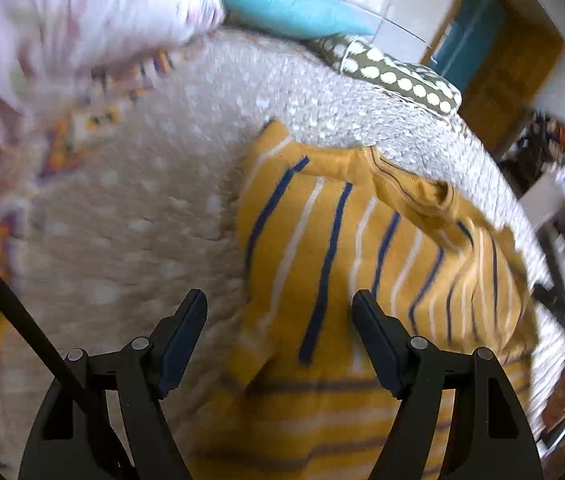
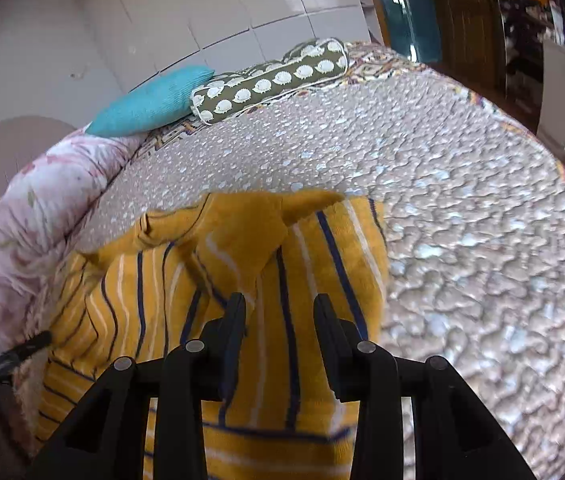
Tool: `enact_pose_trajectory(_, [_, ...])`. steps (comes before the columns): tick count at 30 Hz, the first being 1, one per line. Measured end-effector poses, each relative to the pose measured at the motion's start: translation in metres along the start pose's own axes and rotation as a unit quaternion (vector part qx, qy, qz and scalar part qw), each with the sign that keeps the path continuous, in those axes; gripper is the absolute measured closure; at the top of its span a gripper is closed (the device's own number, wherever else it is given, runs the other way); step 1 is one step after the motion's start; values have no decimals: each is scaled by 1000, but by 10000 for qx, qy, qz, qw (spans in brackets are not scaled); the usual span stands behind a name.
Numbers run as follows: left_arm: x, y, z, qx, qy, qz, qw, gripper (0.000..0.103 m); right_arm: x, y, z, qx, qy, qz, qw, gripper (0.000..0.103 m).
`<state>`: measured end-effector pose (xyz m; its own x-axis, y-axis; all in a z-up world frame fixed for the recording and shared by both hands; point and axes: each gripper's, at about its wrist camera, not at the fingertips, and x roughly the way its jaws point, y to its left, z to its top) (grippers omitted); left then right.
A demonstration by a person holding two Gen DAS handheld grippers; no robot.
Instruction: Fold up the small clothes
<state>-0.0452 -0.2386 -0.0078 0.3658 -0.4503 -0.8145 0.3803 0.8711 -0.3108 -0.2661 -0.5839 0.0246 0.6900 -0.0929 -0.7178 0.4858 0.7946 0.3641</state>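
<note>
Right wrist: both hand-held grippers (image 2: pixel 280 316) (image 1: pixel 280 312) gape over striped shirt (image 2: pixel 242 280); bedspread (image 2: pixel 462 220) beside lies bare.

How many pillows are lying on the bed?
2. The turquoise pillow lies at the far edge of the bed, next to the pink floral blanket. The olive patterned pillow lies right beside it, touching it. More may be hidden out of view.

A garment (image 2: pixel 242 280) lies on the bedspread (image 2: pixel 442 200), two cushions (image 2: pixel 274 80) well behind it.
</note>
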Motion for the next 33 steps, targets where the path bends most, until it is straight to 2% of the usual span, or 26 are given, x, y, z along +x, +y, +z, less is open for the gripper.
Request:
enact_pose_trajectory(1, [15, 5, 5, -302, 137, -229, 9992, 30, 3, -1, 3, 42, 14, 25, 10000, 64])
enact_pose_trajectory(2, [20, 6, 7, -397, 153, -279, 9987, 31, 7, -2, 6, 66, 23, 47, 10000, 64])
enact_pose_trajectory(3, [24, 2, 11, -294, 112, -152, 9994, 47, 11, -2, 9, 65, 22, 55, 10000, 64])
enact_pose_trajectory(5, [26, -11, 16, 253, 202, 139, 9994, 79, 16, 0, 11, 54, 18, 46, 10000, 64])
enact_pose_trajectory(8, [16, -4, 23, 130, 22, 345, 9993, 90, 21, -1, 13, 145, 30, 133, 9998, 64])
enact_pose_trajectory(9, [10, 2, 23, 66, -103, 574, 9983, 92, 22, -2, 14, 208, 3, 179, 9996, 64])
enact_pose_trajectory(12, [5, 19, 18, -216, -127, 927, 9954, 92, 23, -5, 18, 267, -60, 227, 9994, 64])
enact_pose_trajectory(17, [-35, 26, -4, -571, -214, 1018, 9929, 90, 28, 0, 27, 286, -125, 285, 9991, 64])
enact_pose_trajectory(19, [-64, 21, -21, -722, -482, 710, 9937, 74, 32, 8, 29, 157, -104, 369, 9991, 64])
enact_pose_trajectory(20, [-69, 18, -26, -766, -569, 644, 9933, 56, 37, 12, 29, 47, -34, 326, 9995, 60])
enact_pose_trajectory(21, [-80, 13, -36, -794, -790, 558, 9921, 49, 43, 15, 29, -39, 50, 209, 9998, 58])
enact_pose_trajectory(23, [-89, 5, -46, -650, -1046, 548, 9909, 49, 55, 17, 27, -110, 183, -31, 9998, 57])
enact_pose_trajectory(24, [-93, -1, -52, -467, -1109, 594, 9910, 49, 57, 17, 27, -101, 265, -60, 9996, 60])
enact_pose_trajectory(25, [-93, -3, -55, -355, -1139, 617, 9909, 49, 57, 16, 26, -34, 354, 6, 9994, 85])
enact_pose_trajectory(26, [-93, -7, -58, -172, -1204, 664, 9903, 49, 51, 16, 27, 119, 452, 269, 9985, 98])
enact_pose_trajectory(28, [-86, -8, -63, 117, -1148, 847, 9897, 48, 28, 15, 29, 382, 378, 572, 9969, 98])
enact_pose_trajectory(30, [-83, -6, -66, 200, -959, 904, 9911, 48, -9, 14, 34, 631, 156, 849, 9943, 98])
enact_pose_trajectory(31, [-84, -2, -67, 151, -948, 852, 9917, 49, -24, 13, 36, 655, 59, 849, 9942, 98])
enact_pose_trajectory(33, [-88, 3, -70, 37, -980, 801, 9920, 48, -49, 10, 35, 561, -102, 424, 9975, 98])
